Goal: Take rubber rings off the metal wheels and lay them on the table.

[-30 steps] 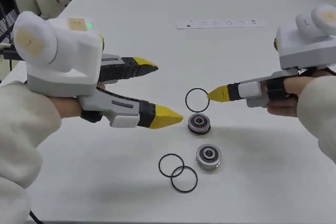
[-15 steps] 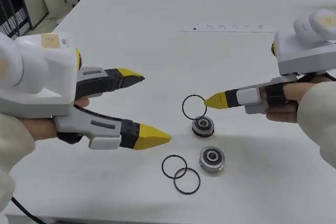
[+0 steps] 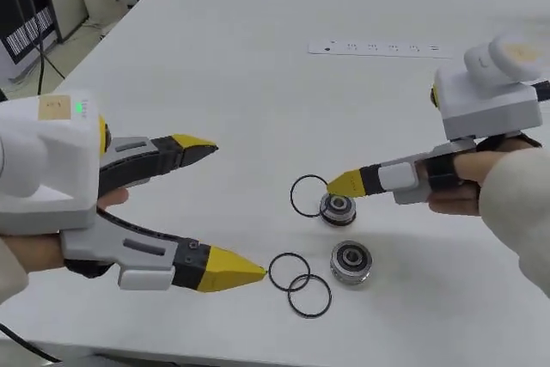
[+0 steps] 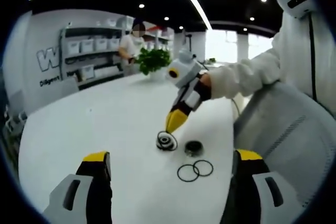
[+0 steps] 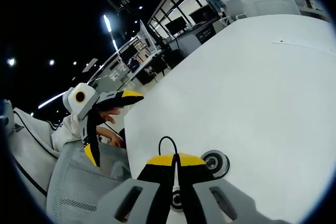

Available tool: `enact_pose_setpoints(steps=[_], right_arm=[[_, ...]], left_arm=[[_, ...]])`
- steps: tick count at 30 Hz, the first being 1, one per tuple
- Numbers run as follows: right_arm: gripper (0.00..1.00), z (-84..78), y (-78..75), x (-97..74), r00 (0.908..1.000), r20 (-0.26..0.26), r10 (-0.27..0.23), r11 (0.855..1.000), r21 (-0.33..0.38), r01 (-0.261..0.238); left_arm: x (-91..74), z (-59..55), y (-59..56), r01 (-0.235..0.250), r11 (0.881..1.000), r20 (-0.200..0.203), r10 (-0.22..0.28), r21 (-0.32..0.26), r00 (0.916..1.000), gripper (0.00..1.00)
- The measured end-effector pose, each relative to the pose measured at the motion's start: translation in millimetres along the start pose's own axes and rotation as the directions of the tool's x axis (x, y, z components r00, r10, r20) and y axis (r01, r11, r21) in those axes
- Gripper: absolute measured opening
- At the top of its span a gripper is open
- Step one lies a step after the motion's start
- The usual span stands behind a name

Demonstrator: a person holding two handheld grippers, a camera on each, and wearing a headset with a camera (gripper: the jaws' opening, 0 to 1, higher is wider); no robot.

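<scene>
Rubber ring (image 3: 308, 196) hung pinched in the right gripper's (image 3: 344, 184) closed fingers, ahead of their tips, a wheel (image 3: 338, 207) just beneath. It looked light, limp and stretchy; a pinch on its thin band should hold. Left gripper's (image 3: 232, 210) fingers gaped empty over the counter (image 3: 258, 66).

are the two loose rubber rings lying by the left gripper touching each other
Touching. The head view shows the upper loose ring and the lower loose ring overlapping on the table, their outlines crossing.
</scene>
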State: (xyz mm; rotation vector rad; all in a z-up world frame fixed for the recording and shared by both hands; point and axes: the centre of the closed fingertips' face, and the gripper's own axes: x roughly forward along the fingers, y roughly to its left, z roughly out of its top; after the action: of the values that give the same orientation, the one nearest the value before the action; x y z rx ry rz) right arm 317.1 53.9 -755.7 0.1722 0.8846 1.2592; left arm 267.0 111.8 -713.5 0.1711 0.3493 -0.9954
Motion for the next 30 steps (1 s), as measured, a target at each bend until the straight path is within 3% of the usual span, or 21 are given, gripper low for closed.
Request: enact_pose_setpoints(steps=[16,30], right_arm=[[0.00,-26.5,12.6,19.5,0.9936,-0.110,0.025,0.999,-0.029,-0.029],[0.00,-45.5,6.0,24.5,0.9833,-0.182,-0.004,0.999,-0.046,-0.004]], left_arm=[[3.7,-15.6,-12.5,0.050,0.998,-0.049,-0.051,-0.028,0.9975,1.00],[5.3,-18.8,-15.7,0.066,0.997,-0.061,-0.068,-0.045,0.9958,1.00]])
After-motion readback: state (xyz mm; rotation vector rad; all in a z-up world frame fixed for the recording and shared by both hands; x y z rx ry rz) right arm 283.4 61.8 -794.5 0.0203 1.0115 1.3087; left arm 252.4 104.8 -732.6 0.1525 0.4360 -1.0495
